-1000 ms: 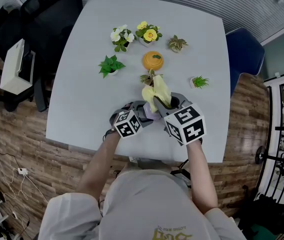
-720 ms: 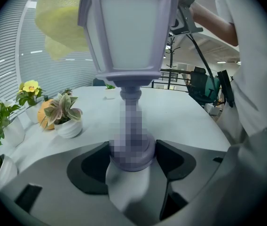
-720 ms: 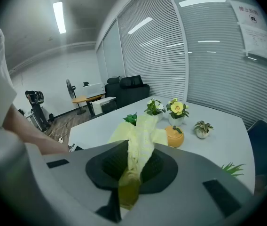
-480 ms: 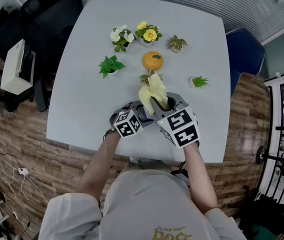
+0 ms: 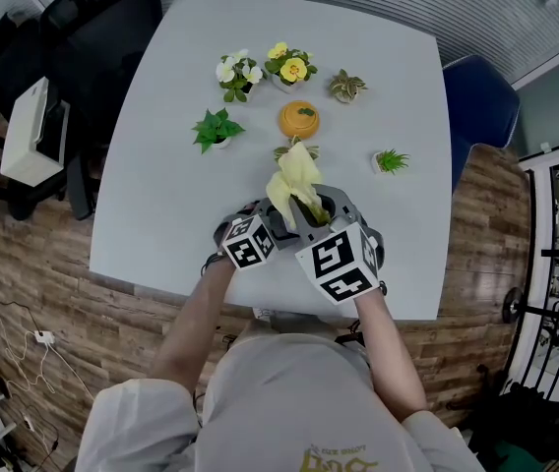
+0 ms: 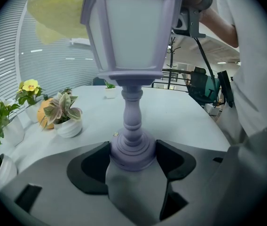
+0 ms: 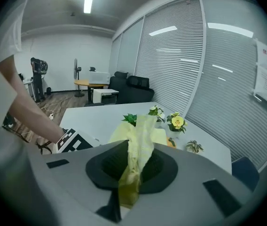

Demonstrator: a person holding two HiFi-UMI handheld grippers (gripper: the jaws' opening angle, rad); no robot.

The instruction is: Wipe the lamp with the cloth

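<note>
Two grippers work close together over the white table (image 5: 161,165). Left gripper (image 6: 132,157): clamped on the round base of a lavender lantern lamp (image 6: 132,32), upright between its jaws. Right gripper (image 7: 129,171): pinching a yellow cloth (image 7: 136,149), which trails up past its jaws to the lamp's head. Variegated potted plant (image 6: 63,119) stands beyond the left jaws, leftward.

A pale grey table (image 5: 161,165) carries an orange pot (image 5: 299,119). Around it are white flowers (image 5: 238,73) at ten o'clock, yellow flowers (image 5: 291,65) at twelve, a succulent (image 5: 346,86) at two, a grass tuft (image 5: 390,161) at four and a leafy plant (image 5: 217,129) at nine.
</note>
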